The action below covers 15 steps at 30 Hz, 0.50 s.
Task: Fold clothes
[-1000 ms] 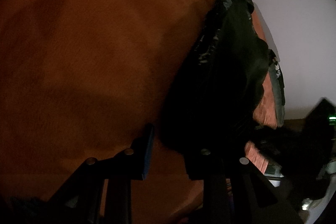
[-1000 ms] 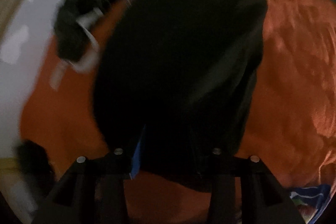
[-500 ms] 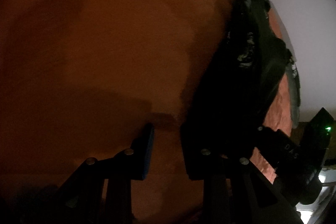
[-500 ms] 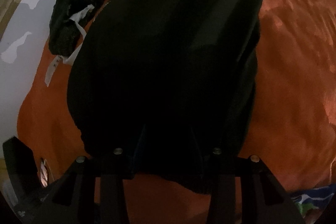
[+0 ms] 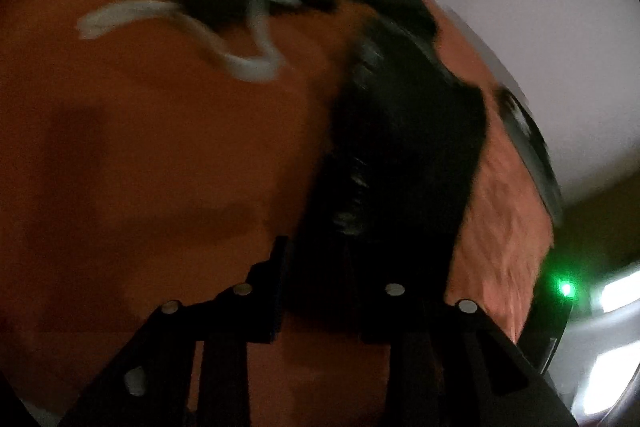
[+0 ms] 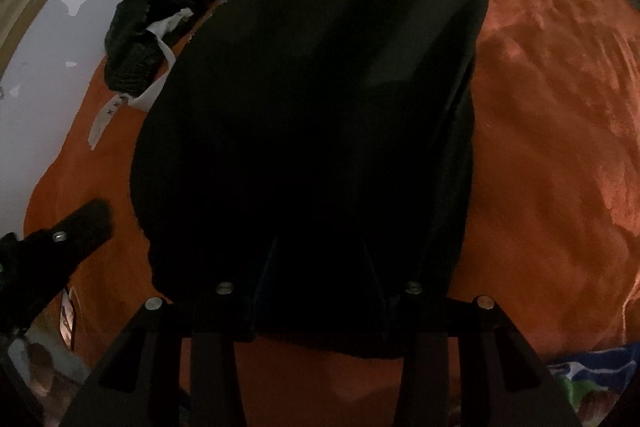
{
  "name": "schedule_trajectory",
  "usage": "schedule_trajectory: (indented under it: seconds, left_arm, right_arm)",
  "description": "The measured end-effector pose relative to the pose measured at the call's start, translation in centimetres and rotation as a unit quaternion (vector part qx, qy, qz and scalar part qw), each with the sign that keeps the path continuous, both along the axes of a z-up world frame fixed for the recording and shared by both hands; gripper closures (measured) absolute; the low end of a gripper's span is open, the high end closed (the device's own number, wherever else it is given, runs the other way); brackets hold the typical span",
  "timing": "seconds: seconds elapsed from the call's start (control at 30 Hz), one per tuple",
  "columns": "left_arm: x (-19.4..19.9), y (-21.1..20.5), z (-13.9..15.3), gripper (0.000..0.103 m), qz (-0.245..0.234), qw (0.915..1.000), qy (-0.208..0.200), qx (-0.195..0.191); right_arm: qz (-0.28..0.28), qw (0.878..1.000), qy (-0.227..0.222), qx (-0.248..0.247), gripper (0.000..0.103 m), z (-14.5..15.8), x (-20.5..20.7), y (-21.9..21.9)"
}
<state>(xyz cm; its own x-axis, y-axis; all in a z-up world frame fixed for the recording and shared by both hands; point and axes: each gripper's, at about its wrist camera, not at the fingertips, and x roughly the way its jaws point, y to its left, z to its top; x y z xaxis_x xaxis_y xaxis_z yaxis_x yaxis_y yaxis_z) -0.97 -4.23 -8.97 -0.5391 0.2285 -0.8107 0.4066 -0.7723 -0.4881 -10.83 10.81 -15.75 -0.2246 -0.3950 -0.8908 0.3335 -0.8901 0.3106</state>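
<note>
Orange fleecy bedspread filling almost everything, pale wall past its far edge. Sprawled dead ahead of the right gripper: big black garment, long and fairly flat, near hem draped right over the fingertips. Same garment runs up ahead and to the right of the left gripper, near corner sitting in the gap.

Both pairs of fingers spread apart, fabric lying between but not squeezed as far as can be told. Too dark and too blurry on the left view to swear to more.

Looks matte, thick-ish, no visible print; probably soft, floppy and light, so likely to sag and bunch if lifted from one spot. Best bet for a hold: the near hem, one corner per gripper.

Further ahead and left of the right gripper, dark knit heap with white straps trailing out. Down at the right, scrap of blue patterned cloth.
</note>
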Motion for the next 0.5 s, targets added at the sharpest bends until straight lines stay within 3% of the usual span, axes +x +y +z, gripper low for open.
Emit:
schedule_trajectory:
  seconds: [0.13, 0.2, 0.3, 0.5]
  left_arm:
    - [-0.6, 1.4, -3.5, 0.065, -0.017, 0.9989, -0.045, -0.003]
    - [-0.5, 0.6, -5.2, 0.051, 0.008, 0.9980, -0.060, 0.019]
    - [0.3, -0.2, -5.8, 0.051, 0.032, 0.9961, -0.051, 0.064]
    - [-0.1, 1.3, -5.4, 0.050, 0.018, 0.9982, -0.052, 0.026]
  right_arm:
    - [-0.004, 1.000, 0.006, -0.024, 0.063, 0.6, 0.7, 0.5]
    - [-0.003, 0.999, 0.010, -0.036, 0.063, 1.0, 1.2, 0.6]
    - [0.004, 0.998, 0.027, -0.048, 0.059, 1.9, 2.4, 0.5]
    - [0.036, 0.998, 0.041, 0.013, 0.056, 1.3, 3.8, -1.1]
